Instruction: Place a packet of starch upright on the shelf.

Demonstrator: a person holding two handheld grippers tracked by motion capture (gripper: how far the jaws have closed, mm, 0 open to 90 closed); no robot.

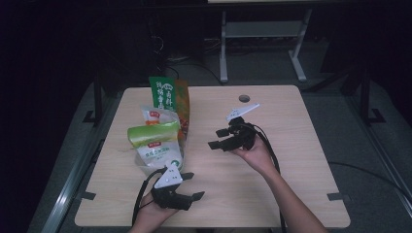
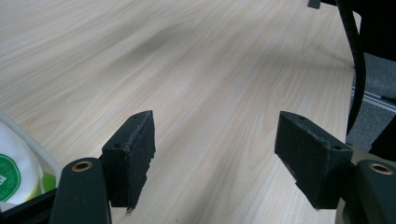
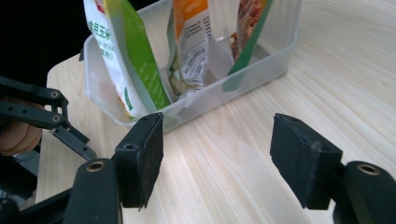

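A clear plastic bin (image 1: pixel 180 154) (image 3: pixel 261 65) stands on the left part of the wooden table (image 1: pixel 272 145) and holds three upright food pouches. Nearest is a white and green pouch (image 1: pixel 154 141) (image 3: pixel 123 56). Behind it stand a white and orange pouch (image 1: pixel 156 115) (image 3: pixel 189 42) and a tall green and orange pouch (image 1: pixel 167 94) (image 3: pixel 247 28). My left gripper (image 1: pixel 191 186) (image 2: pixel 215 154) rests near the front edge, just in front of the bin, open and empty. Held above mid-table to the right of the bin, my right gripper (image 1: pixel 218 138) (image 3: pixel 217 158) points at it, open, nothing between its jaws.
A round cable hole (image 1: pixel 244 98) sits near the table's far edge. Metal frame legs (image 1: pixel 223 43) stand on the dark floor beyond. The right gripper's black cable (image 1: pixel 272 155) trails along the forearm. A corner of the white pouch (image 2: pixel 14 172) shows in the left gripper view.
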